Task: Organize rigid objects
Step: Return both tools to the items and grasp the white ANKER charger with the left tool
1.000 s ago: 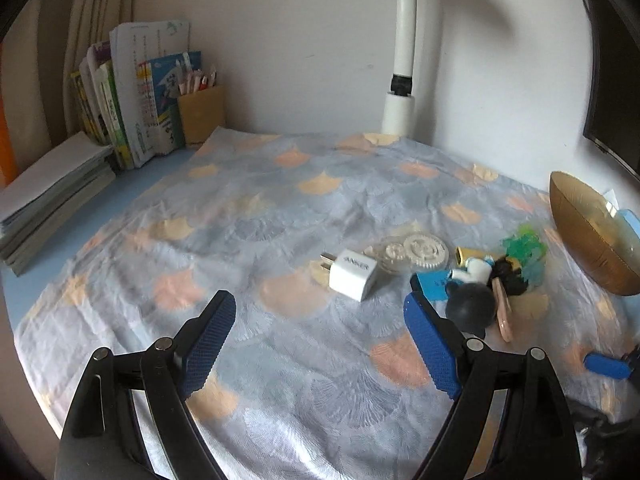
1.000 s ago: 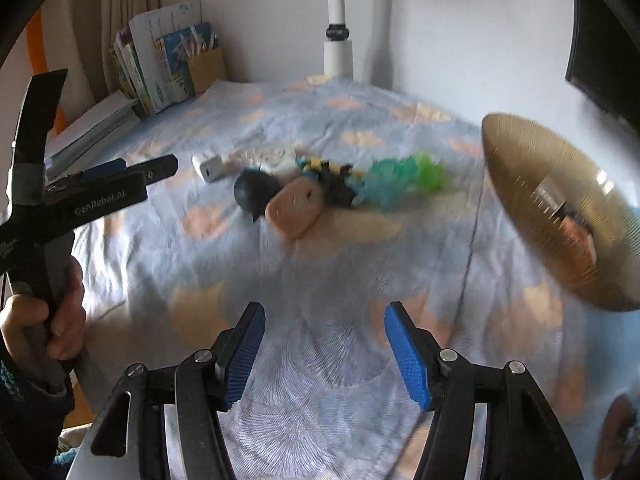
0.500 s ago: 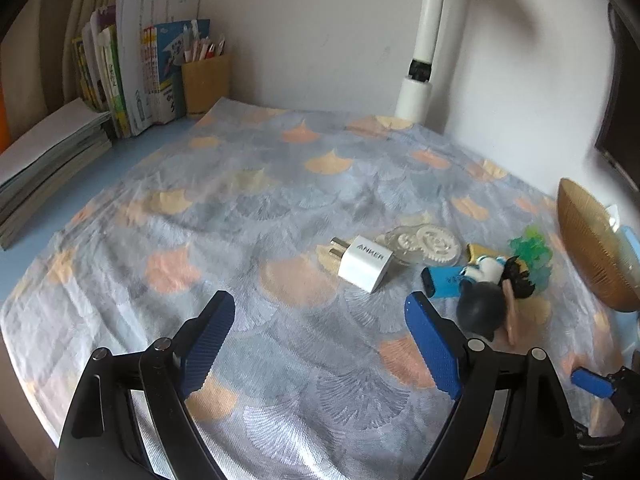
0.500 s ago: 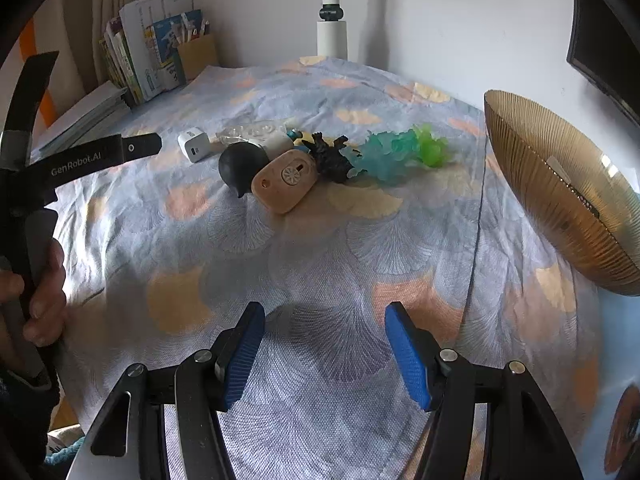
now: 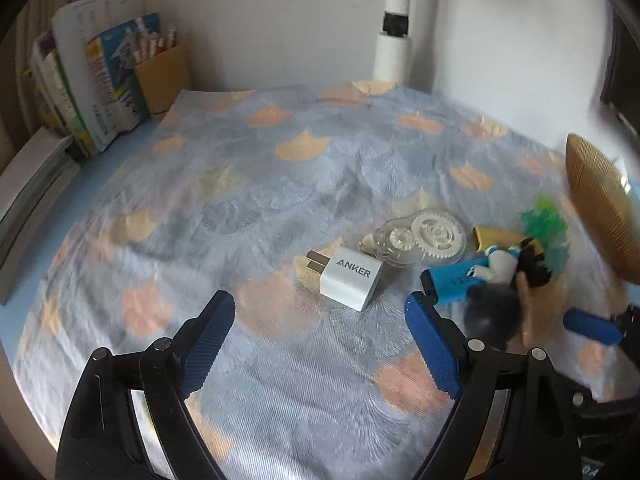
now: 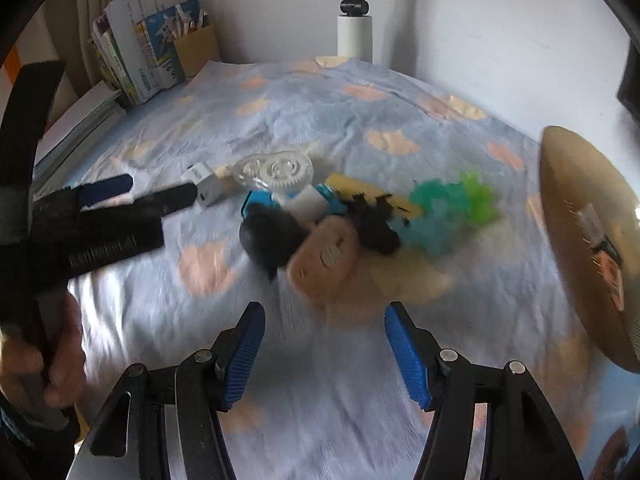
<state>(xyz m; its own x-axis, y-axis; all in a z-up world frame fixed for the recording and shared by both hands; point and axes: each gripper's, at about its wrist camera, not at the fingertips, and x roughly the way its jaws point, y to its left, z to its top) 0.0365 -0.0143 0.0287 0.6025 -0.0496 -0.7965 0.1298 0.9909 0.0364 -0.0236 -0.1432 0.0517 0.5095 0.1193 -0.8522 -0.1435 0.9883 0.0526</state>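
A heap of small rigid objects lies on the patterned cloth (image 5: 280,184). A white Anker charger (image 5: 351,278) lies just beyond my open left gripper (image 5: 320,344), nothing between its fingers. Beside it are a clear case with white gears (image 5: 420,240), a blue block (image 5: 456,280), a black round thing (image 5: 492,312) and a green toy (image 5: 544,224). In the right wrist view my open, empty right gripper (image 6: 324,356) hovers short of a tan oval piece (image 6: 326,260), the black round thing (image 6: 270,236) and the green toy (image 6: 452,204). The left gripper (image 6: 116,196) shows at left.
A gold ribbed bowl (image 6: 580,232) stands tilted at the right edge, with something small inside. Books and papers (image 5: 100,72) and a brown pen holder (image 5: 162,76) line the back left. A white lamp post (image 5: 394,40) rises at the back wall. A hand (image 6: 52,360) grips the left tool.
Both grippers have moved closer to the heap; the charger and the tan piece look larger and nearer. Neither gripper's opening has changed, and nothing was picked up.
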